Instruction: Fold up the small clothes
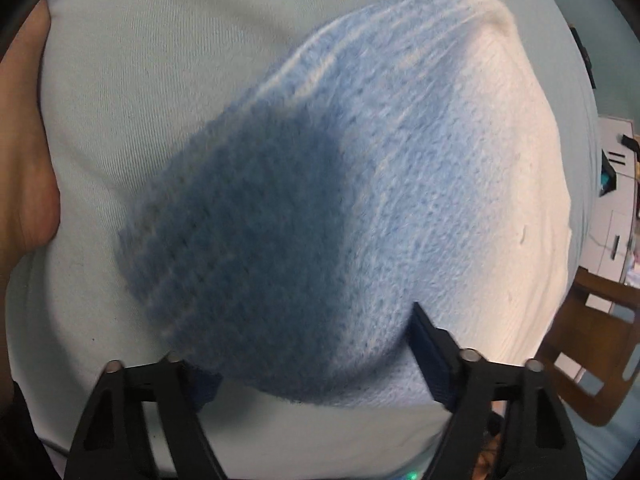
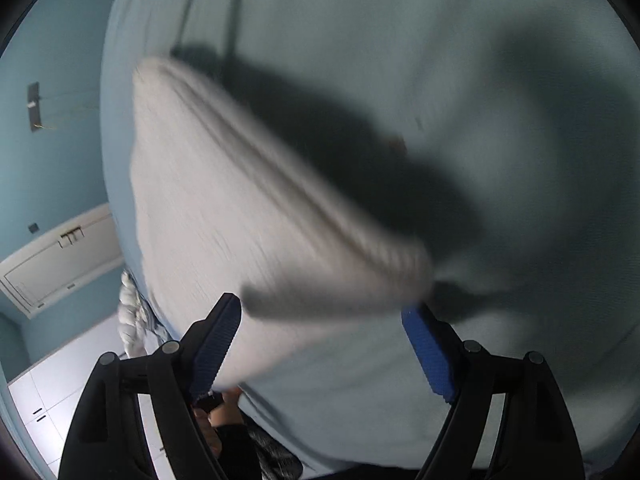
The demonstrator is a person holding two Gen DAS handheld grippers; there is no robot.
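A small knitted garment (image 1: 360, 184), light blue on one part and white on the other with a ribbed hem, lies on the pale sheet of a bed (image 1: 140, 100). My left gripper (image 1: 312, 344) points down at its near edge with the jaws wide. The knit bulges between them, covers the tip of the left finger and touches the right finger (image 1: 428, 352). In the right wrist view the same garment (image 2: 224, 208) looks whitish and blurred. My right gripper (image 2: 320, 320) stands open over its near end, with the left pad (image 2: 216, 344) lying across the cloth.
A person's bare skin (image 1: 24, 160) presses on the sheet at the left. A wooden chair (image 1: 592, 340) and white furniture (image 1: 616, 200) stand beyond the bed's edge. A white cupboard door (image 2: 60, 256), floor tiles and a bundle of pale cloth (image 2: 128, 312) lie left of the bed.
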